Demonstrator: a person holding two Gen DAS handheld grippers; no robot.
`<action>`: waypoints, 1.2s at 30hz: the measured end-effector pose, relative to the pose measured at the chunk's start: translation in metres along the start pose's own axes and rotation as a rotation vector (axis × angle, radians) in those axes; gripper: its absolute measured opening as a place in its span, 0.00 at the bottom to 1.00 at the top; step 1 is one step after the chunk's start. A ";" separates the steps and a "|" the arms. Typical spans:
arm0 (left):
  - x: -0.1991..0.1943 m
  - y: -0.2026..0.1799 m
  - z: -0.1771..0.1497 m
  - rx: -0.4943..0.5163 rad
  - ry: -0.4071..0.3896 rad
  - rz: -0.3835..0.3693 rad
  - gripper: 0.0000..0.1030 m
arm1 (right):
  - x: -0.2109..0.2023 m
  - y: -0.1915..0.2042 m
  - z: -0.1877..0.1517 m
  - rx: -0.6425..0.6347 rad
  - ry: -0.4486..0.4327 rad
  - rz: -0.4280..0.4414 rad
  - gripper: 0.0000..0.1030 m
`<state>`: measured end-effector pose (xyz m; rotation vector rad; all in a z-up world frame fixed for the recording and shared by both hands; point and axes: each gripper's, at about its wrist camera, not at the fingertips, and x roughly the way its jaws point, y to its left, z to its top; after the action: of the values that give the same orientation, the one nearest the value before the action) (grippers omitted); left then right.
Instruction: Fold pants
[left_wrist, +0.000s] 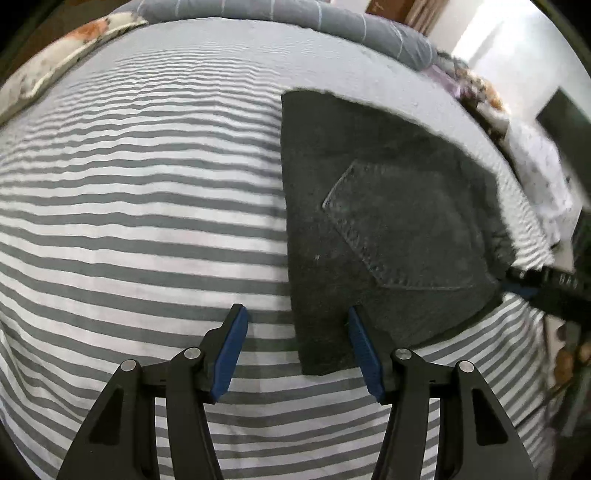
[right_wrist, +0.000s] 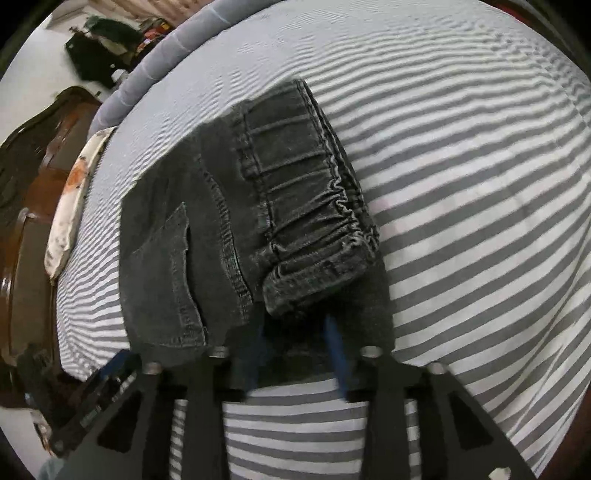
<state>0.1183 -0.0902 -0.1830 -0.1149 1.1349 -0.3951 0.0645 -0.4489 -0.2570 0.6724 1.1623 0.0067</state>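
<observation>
Dark grey denim pants (left_wrist: 388, 229) lie folded on a grey-and-white striped bedsheet (left_wrist: 140, 206), back pocket up. My left gripper (left_wrist: 297, 317) is open, its blue pads straddling the near left corner of the pants. In the right wrist view the pants (right_wrist: 229, 236) show an elastic waistband folded on top. My right gripper (right_wrist: 295, 328) is open, blurred, with its blue pads over the near edge of the pants. The right gripper also shows at the right edge of the left wrist view (left_wrist: 546, 284).
A grey folded blanket (left_wrist: 288, 18) lies along the far side of the bed. A floral pillow (left_wrist: 55, 62) sits at the far left corner. A wooden headboard (right_wrist: 33, 206) stands left in the right wrist view. The striped sheet (right_wrist: 480, 221) extends right.
</observation>
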 end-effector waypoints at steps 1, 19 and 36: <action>-0.006 0.004 0.004 -0.020 -0.016 -0.035 0.56 | -0.006 -0.001 0.001 -0.011 -0.008 0.018 0.48; 0.024 0.049 0.056 -0.266 0.093 -0.321 0.59 | 0.006 -0.073 0.064 0.056 0.060 0.395 0.65; 0.052 0.058 0.081 -0.305 0.086 -0.397 0.59 | 0.049 -0.057 0.084 -0.057 0.081 0.537 0.66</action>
<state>0.2248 -0.0641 -0.2101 -0.6019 1.2534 -0.5797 0.1374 -0.5192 -0.3072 0.9230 1.0248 0.5225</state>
